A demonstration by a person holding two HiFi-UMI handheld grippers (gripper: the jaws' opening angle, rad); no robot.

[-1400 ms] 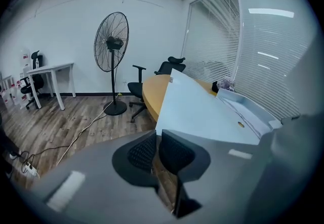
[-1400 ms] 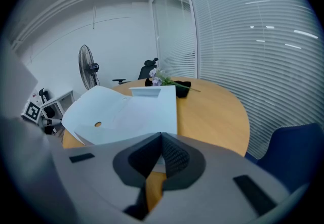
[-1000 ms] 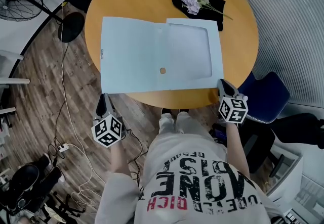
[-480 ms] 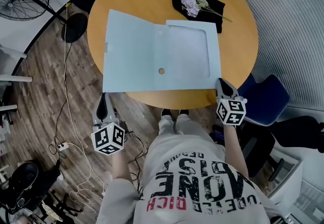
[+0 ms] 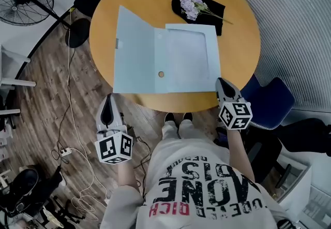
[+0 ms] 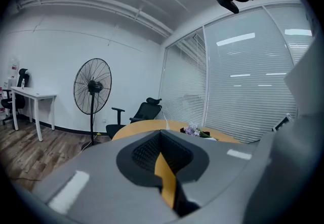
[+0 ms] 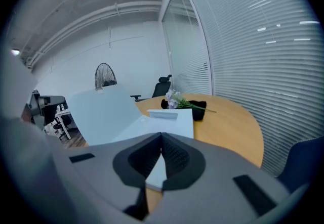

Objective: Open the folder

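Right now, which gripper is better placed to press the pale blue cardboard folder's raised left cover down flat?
Probably left. The left gripper, shut and empty, hangs just off the round wooden table's edge near the raised cover's near corner. The right gripper, jaws together, sits at the folder's opposite near corner.

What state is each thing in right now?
folder: open on the table, left cover tilted up
left hand-held gripper: shut, empty, clear of the table
right hand-held gripper: shut, at the folder's near right corner
flowers: lying on the black cloth
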